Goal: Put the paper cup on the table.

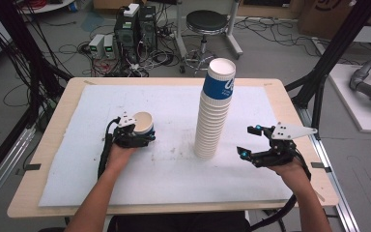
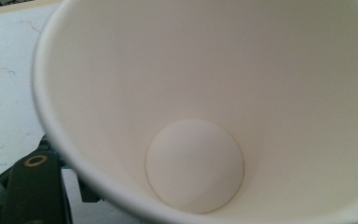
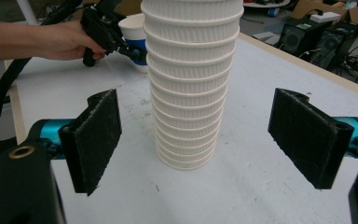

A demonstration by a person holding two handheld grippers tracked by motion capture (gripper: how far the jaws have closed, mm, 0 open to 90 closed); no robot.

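Note:
A tall stack of white ribbed paper cups (image 1: 214, 116) stands upright right of the table's middle, its top cup printed blue. In the right gripper view the stack (image 3: 191, 84) rises just ahead, between the two spread jaws. My right gripper (image 1: 246, 140) is open to the right of the stack and touches nothing. My left gripper (image 1: 142, 135) is shut on a single paper cup (image 1: 143, 122) with a blue band, at the left of the sheet. The left gripper view looks into that cup's white inside (image 2: 214, 93). The right gripper view also shows the held cup (image 3: 135, 35) beyond the stack.
A white foam sheet (image 1: 164, 174) covers most of the wooden table (image 1: 58, 145). Behind the table on the floor are a black stool (image 1: 206, 24), computer cases (image 1: 135, 29) and tangled cables. Black frame posts (image 1: 319, 72) stand at the table's right side.

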